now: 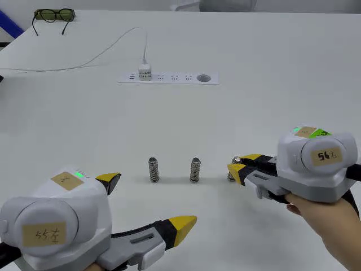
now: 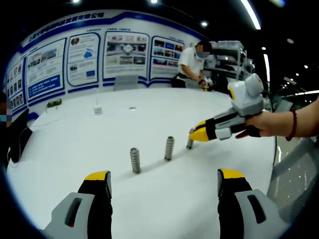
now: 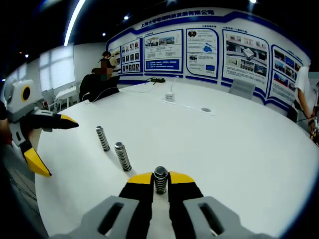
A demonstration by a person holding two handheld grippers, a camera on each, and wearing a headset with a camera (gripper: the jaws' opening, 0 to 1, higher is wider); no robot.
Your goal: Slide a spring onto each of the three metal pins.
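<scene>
On a white workbench [image 1: 254,118], the grey, yellow-tipped left gripper [image 1: 148,203] hovers with jaws spread wide, while the matching right gripper [image 1: 237,166] appears clamped around the rightmost silver coil spring [image 3: 160,180], upright in line with two more coil springs [image 1: 154,169] standing free between the grippers

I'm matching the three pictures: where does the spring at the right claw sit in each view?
Head view: third spring, rightmost of the row, at the right claw's yellow tips.
Left gripper view: farthest in the row, at that claw's tip.
Right gripper view: bottom centre, between the jaws.
Shared landmark: white charger on the table behind.
</scene>
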